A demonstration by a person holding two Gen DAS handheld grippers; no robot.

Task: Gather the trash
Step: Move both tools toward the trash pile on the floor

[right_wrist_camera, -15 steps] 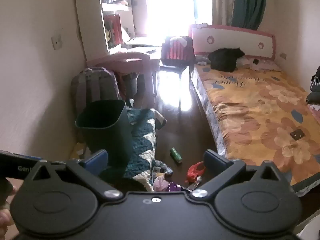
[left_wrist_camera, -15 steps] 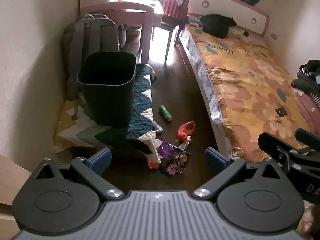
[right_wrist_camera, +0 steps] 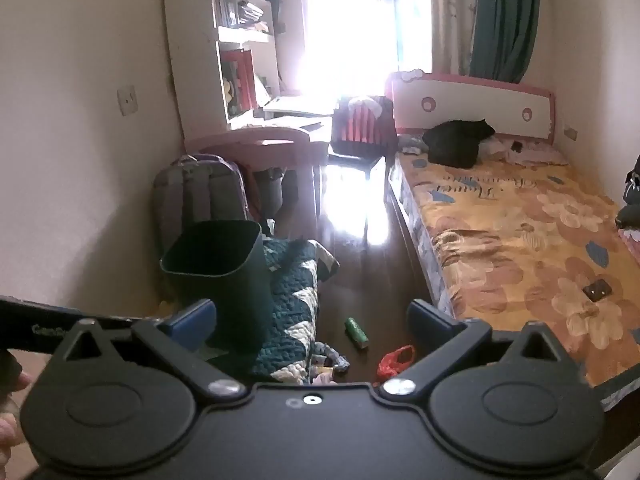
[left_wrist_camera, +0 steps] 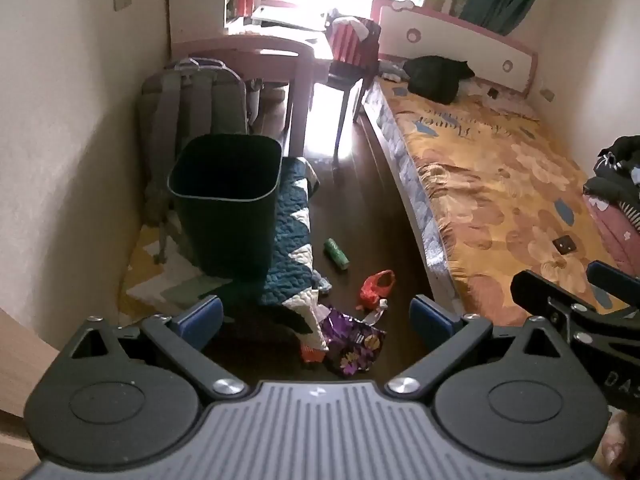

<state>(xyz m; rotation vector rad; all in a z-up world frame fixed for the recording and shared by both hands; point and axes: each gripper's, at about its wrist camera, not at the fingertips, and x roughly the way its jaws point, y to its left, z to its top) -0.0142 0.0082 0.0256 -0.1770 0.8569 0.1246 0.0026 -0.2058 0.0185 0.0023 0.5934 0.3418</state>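
Note:
Trash lies on the dark wooden floor beside the bed: a green cylinder [left_wrist_camera: 336,254], a crumpled red bag [left_wrist_camera: 375,285], a purple snack wrapper [left_wrist_camera: 354,344] and a small orange scrap [left_wrist_camera: 313,355]. A dark green bin [left_wrist_camera: 228,204] stands on a quilted rug to their left. My left gripper [left_wrist_camera: 316,318] is open above the wrappers, nothing between its blue pads. My right gripper [right_wrist_camera: 312,322] is open too, held higher and further back; the green cylinder [right_wrist_camera: 356,332], the red bag [right_wrist_camera: 394,362] and the bin [right_wrist_camera: 218,276] show past it.
A bed [left_wrist_camera: 500,184] with an orange flowered cover fills the right side. A grey backpack [left_wrist_camera: 192,108] leans on the wall behind the bin. The teal and white quilt [left_wrist_camera: 292,248] covers the floor at left. A pink desk [left_wrist_camera: 276,52] and chair stand at the far end.
Both views have shifted only slightly; the floor trash and bin sit in nearly the same places. Both grippers stay open.

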